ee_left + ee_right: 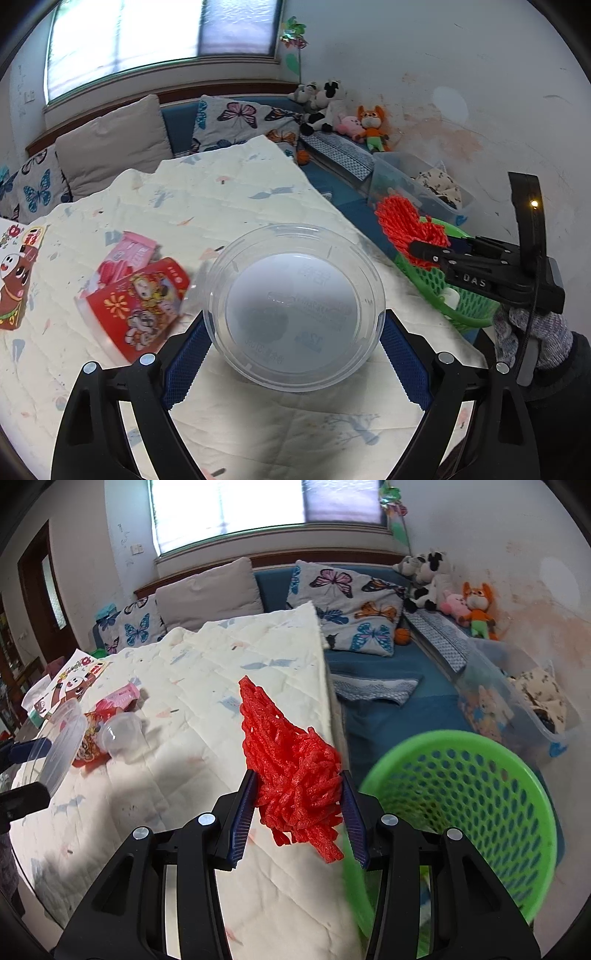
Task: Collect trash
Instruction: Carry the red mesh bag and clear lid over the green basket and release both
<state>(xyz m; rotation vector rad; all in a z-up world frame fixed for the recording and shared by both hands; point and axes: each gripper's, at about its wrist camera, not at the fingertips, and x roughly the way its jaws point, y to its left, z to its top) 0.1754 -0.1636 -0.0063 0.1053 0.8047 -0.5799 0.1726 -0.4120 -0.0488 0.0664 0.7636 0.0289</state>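
Observation:
My left gripper (293, 321) is shut on a round clear plastic container (295, 280), its blue pads pressing both sides, above the cream quilt (221, 206). In the right wrist view the same container (59, 738) shows at the far left. My right gripper (298, 779) is shut on a red foam net (284, 746), held over the quilt's edge just left of a green mesh basket (443, 738). From the left wrist view, the red net (406, 229) hangs above the basket (465, 306).
On the quilt lie a red cartoon wrapper (136, 302), a pink wrapper (129, 254), a small clear cup (120, 734) and a printed carton (14, 280). Beyond the basket stands a clear storage bin (517, 694); pillows and plush toys (476, 609) line the wall.

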